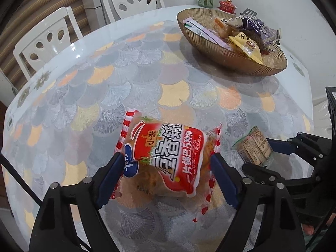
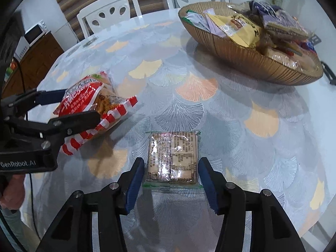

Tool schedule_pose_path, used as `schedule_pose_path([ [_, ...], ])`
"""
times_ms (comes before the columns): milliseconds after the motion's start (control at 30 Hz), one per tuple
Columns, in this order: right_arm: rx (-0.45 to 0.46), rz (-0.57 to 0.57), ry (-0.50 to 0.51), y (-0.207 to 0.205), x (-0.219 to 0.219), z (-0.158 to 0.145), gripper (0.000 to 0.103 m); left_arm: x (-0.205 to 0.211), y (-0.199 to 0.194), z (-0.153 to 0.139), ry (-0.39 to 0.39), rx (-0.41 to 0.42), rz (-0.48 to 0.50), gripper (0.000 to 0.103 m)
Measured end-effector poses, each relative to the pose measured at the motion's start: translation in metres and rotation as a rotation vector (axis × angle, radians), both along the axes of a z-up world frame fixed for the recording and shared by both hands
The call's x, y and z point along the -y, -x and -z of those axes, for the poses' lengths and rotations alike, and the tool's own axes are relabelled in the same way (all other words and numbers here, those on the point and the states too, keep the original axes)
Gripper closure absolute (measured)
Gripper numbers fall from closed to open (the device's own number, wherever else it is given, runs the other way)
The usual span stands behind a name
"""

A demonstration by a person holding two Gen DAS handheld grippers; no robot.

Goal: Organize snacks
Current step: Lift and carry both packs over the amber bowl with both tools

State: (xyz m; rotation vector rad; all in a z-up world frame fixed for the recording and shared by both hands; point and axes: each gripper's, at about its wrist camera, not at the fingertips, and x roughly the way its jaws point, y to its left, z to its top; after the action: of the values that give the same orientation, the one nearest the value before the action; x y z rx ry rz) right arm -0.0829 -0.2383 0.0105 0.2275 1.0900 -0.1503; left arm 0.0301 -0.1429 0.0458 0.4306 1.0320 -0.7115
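Ginkgo-patterned counter [image 2: 189,88], bowl [image 2: 241,52] of snacks at the far side. Left gripper [image 1: 166,168] straddles the red rice-crust packet [image 1: 168,157], pads at its edges; right gripper [image 2: 171,180] brackets the clear-wrapped cake [image 2: 173,157], not pinching. Slippery film may squirt free on closing. "GenRobot.AI" shows on the left gripper.

"GenRobot.AI" is printed on the left gripper's [image 2: 83,105] black body; "小米" is read on the red snack packet [image 1: 168,157].
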Motion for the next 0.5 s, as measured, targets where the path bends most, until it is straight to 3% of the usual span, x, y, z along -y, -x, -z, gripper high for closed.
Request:
schedule_pose_path([
  [100,0.010,-0.008,0.036,0.002,-0.001,-0.001,0.058,0.000,0.005,-0.007,0.011,0.030,0.002,0.039],
  [167,0.017,-0.007,0.025,0.004,0.001,-0.001,0.059,-0.001,0.005,-0.012,0.023,0.028,0.001,0.042],
  [333,0.039,0.008,-0.012,0.013,0.014,-0.010,0.060,0.002,0.004,-0.017,0.038,0.034,-0.015,0.044],
  [500,0.087,0.032,-0.060,0.019,0.032,-0.036,0.060,0.011,0.003,-0.046,0.118,0.050,0.003,0.044],
])
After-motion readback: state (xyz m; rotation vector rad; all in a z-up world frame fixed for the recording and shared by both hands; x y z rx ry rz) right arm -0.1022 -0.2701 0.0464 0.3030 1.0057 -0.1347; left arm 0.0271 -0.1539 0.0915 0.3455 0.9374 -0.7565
